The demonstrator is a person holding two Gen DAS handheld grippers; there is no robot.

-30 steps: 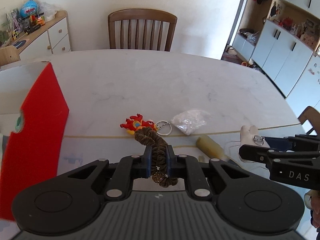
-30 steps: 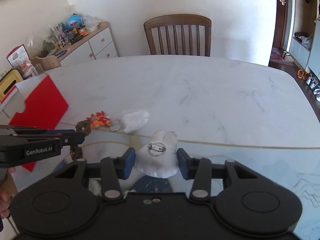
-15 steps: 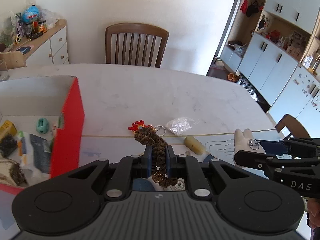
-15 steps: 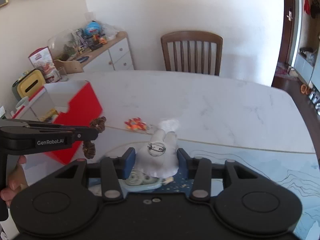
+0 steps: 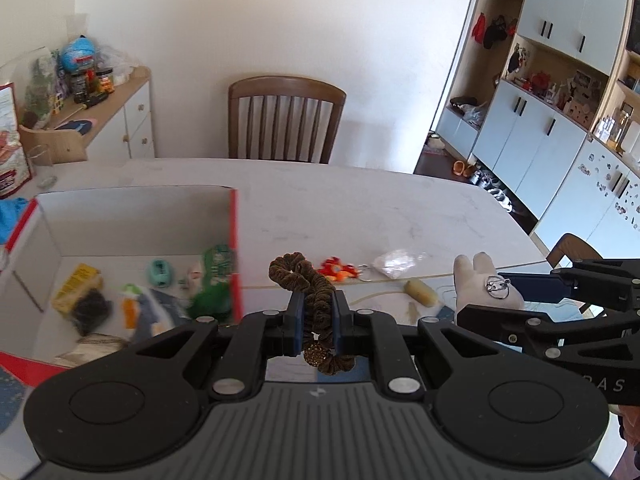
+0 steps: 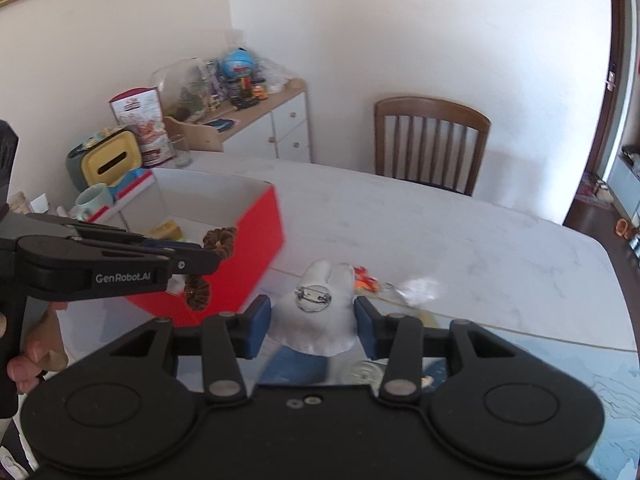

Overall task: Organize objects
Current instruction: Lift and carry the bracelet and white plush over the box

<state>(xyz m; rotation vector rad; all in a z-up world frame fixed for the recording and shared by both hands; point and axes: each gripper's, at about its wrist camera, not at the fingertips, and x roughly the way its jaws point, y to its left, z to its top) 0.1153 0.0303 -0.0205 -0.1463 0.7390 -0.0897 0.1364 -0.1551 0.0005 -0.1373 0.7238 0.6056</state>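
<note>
My left gripper is shut on a brown velvet scrunchie, held in the air just right of the red box's right wall. From the right wrist view the same gripper and scrunchie hang over the box's near corner. My right gripper is shut on a white plush brooch with a metal pin on its back, lifted above the table. On the table lie an orange-red keychain, a clear plastic bag and a pale yellow cylinder.
The box is white inside and holds several small items. A wooden chair stands behind the marble table. A sideboard with clutter is at the back left, and a mug and yellow container stand beside the box.
Both grippers have risen and moved left toward the red box, each carrying its object. The box's inside has come into view; the keychain, bag and cylinder have stayed on the table.
</note>
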